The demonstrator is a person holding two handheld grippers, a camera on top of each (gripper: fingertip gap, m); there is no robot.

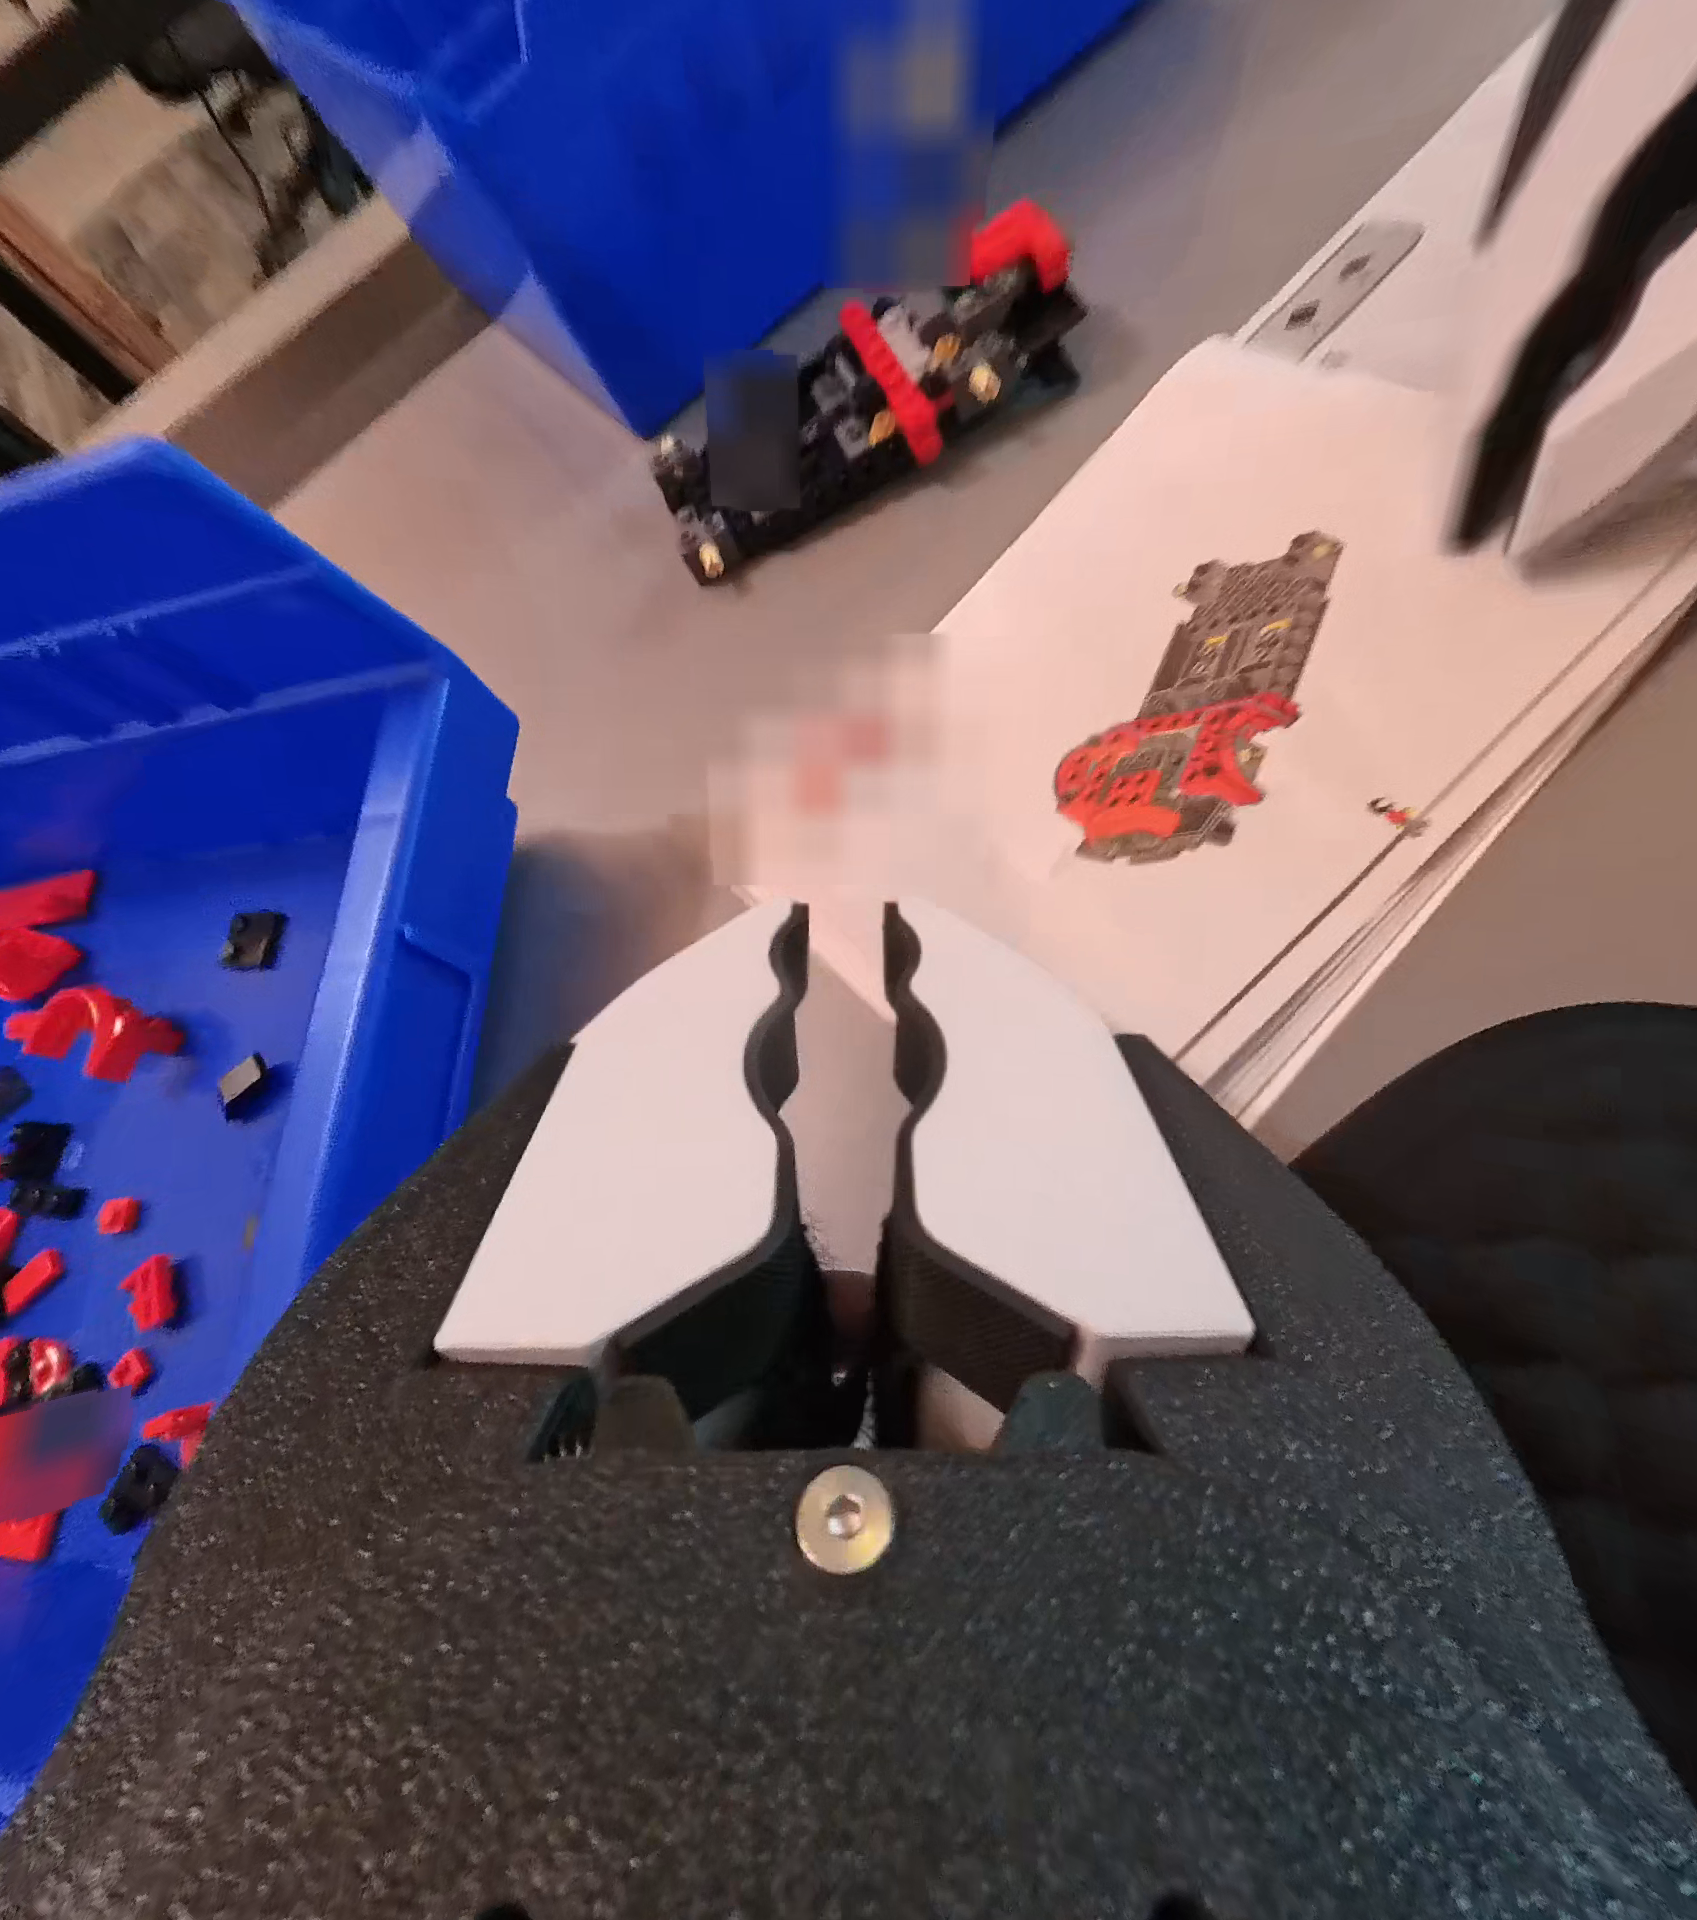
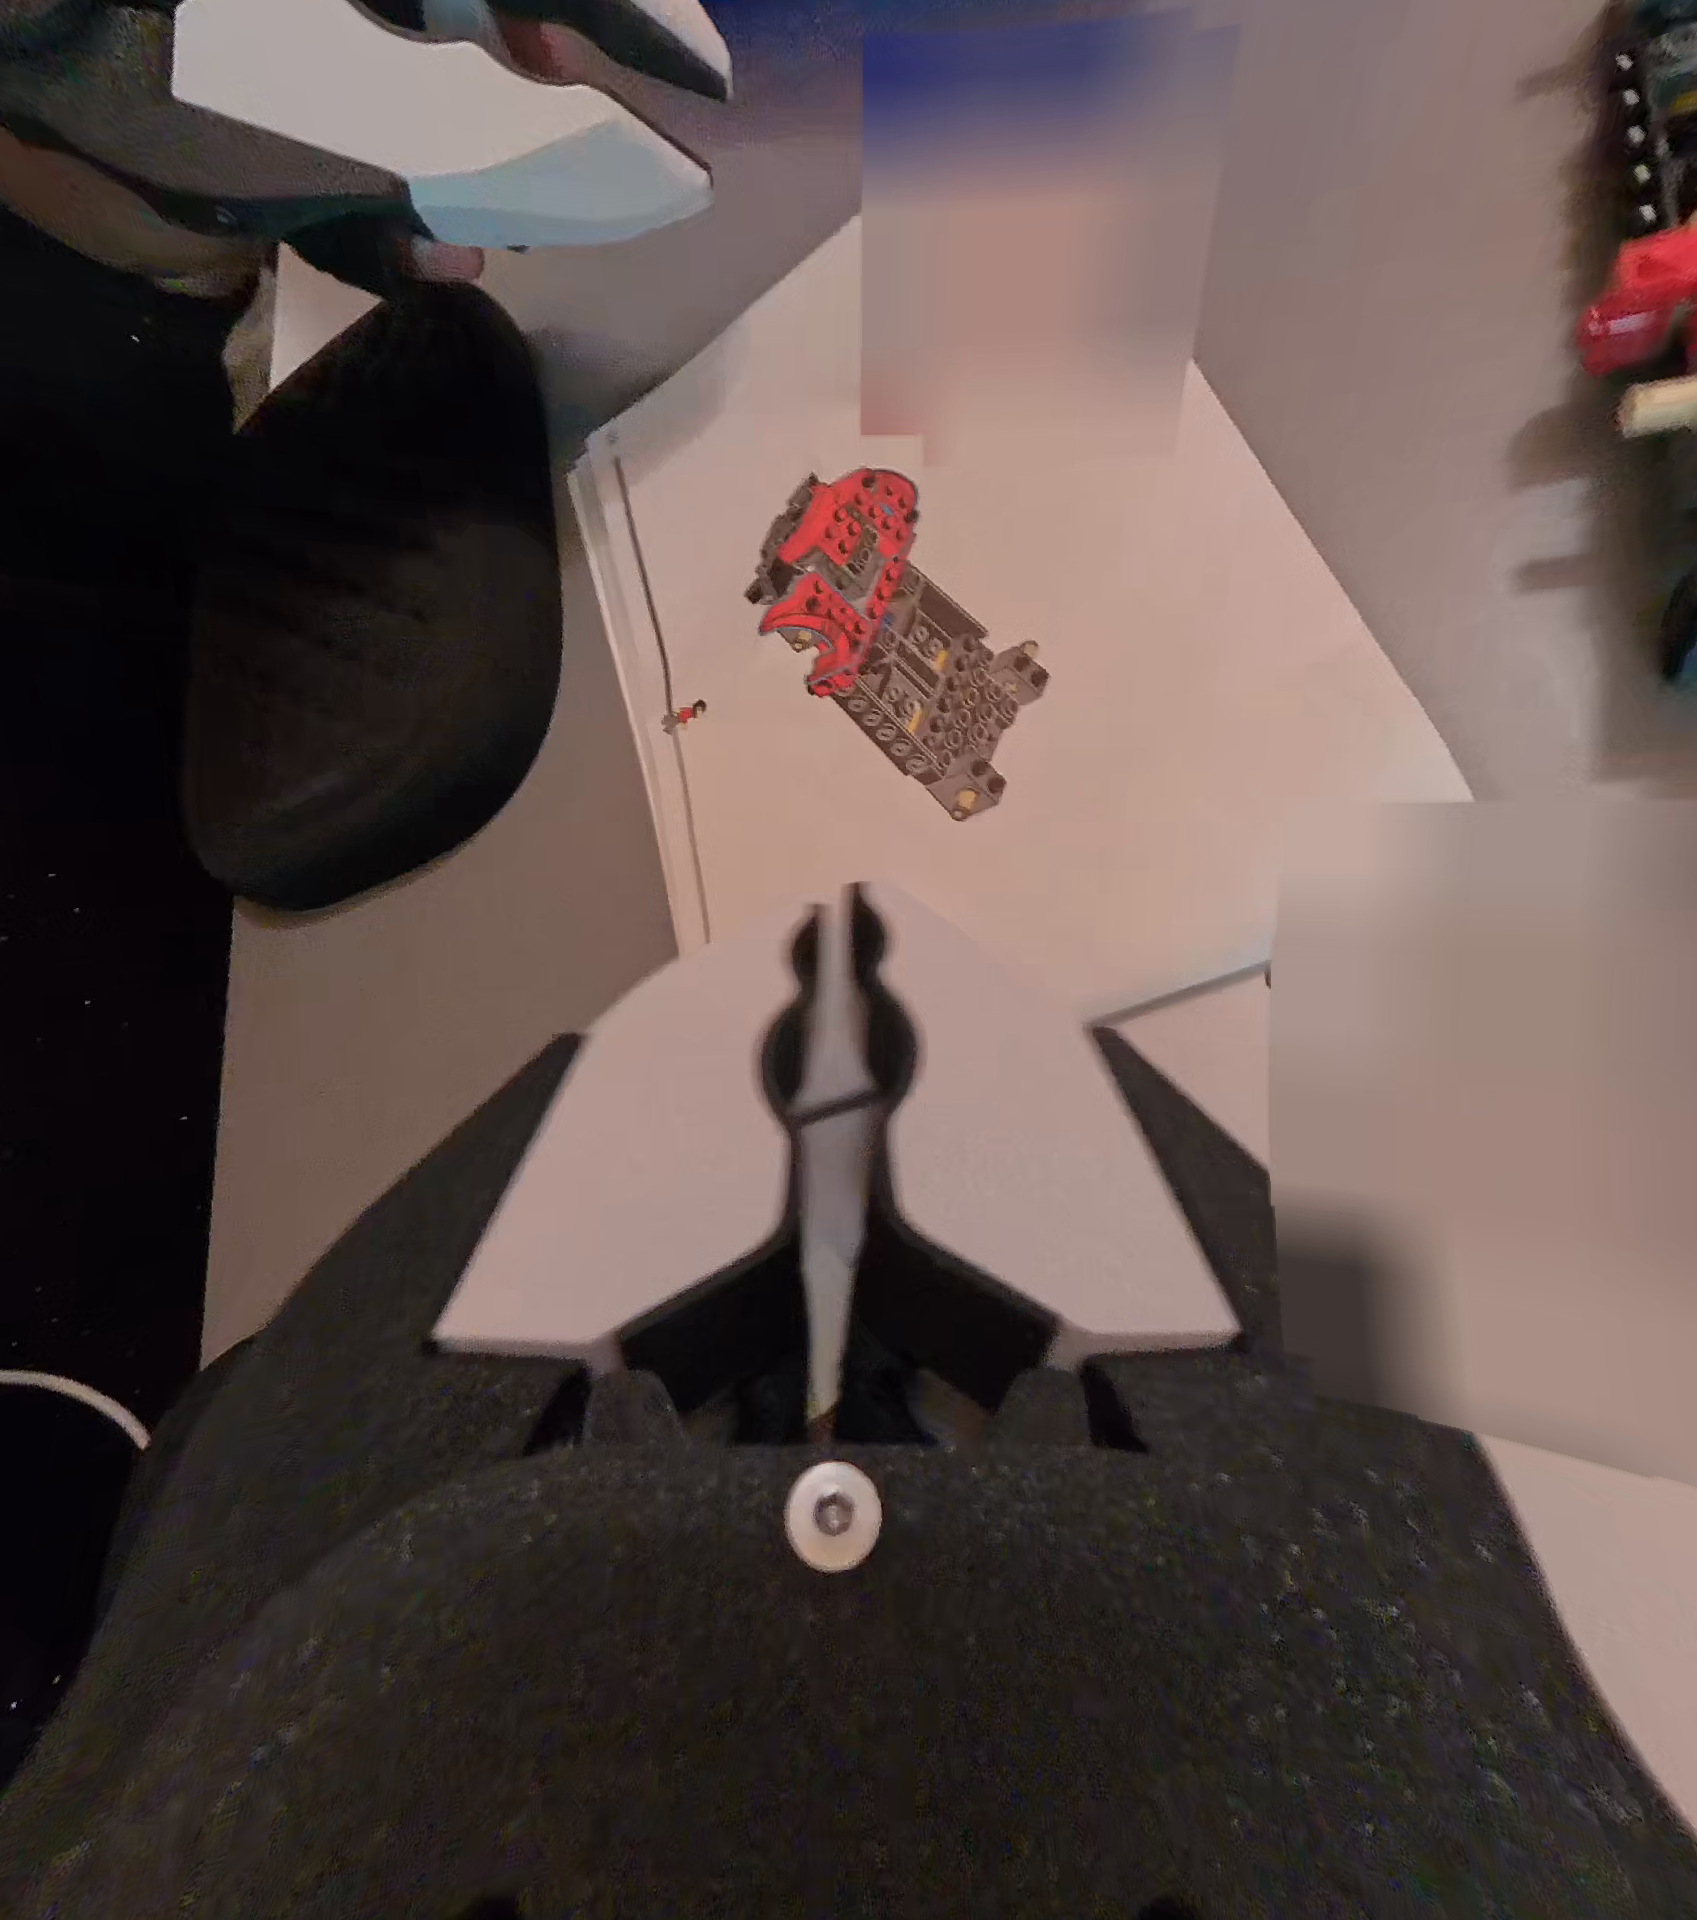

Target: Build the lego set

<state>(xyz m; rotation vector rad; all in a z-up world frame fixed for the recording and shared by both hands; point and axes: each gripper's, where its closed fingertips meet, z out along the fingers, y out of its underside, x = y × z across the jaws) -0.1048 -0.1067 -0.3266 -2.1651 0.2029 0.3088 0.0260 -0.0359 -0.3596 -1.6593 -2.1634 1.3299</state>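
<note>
We see a grey table [image 1: 532, 582] carrying a blue bin [image 1: 200, 790] of loose red and black pieces at near left, a second blue bin [image 1: 678, 177] farther back, a half-built black-and-red model [image 1: 875, 405] beside it, and an open instruction booklet [image 1: 1187, 582] at right.

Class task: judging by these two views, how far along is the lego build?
Done: a black chassis with a few red parts stands on the table. In hand: nothing; the left gripper is slightly open and empty, the right gripper nearly shut. Left: loose pieces fill the bin; the manual shows more red.
</note>
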